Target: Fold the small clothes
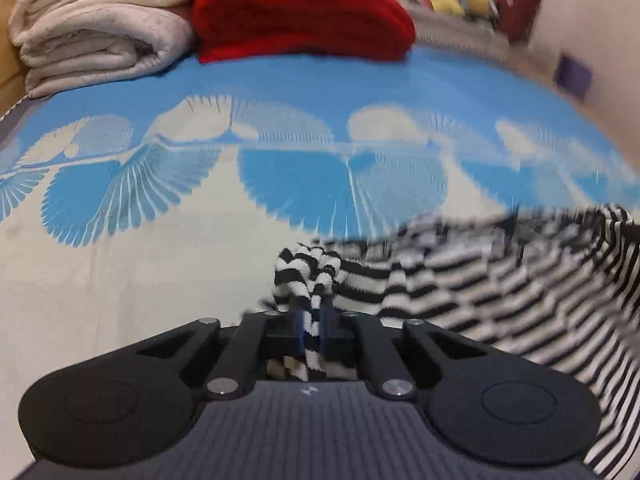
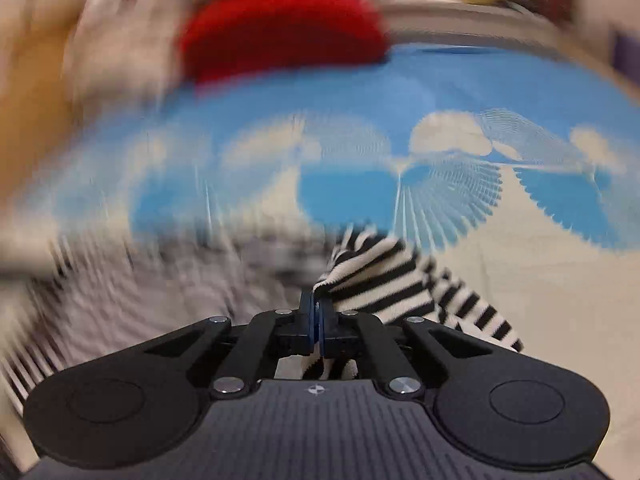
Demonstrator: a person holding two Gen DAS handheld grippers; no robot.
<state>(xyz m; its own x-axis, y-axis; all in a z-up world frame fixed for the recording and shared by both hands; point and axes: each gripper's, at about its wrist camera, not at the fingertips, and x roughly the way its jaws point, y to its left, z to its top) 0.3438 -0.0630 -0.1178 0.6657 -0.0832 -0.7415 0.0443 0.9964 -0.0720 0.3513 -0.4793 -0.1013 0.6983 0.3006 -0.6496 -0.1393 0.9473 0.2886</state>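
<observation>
The bed (image 1: 120,280) has a cover (image 1: 304,80) that is blue at the far end and cream at the near end, with big fan shapes like feathers where the two colours meet. At the far end lies a red blanket (image 1: 304,16), folded. Just beside it on the left is a stack of folded cream blankets (image 1: 100,28). A striped cloth (image 1: 500,280), black and white, lies bunched on the cream part.

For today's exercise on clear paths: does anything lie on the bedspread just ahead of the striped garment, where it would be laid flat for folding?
Nothing visible: the black-and-white striped knit garment faces bare blue-and-cream patterned bedspread. The folded red blanket lies far back.
</observation>
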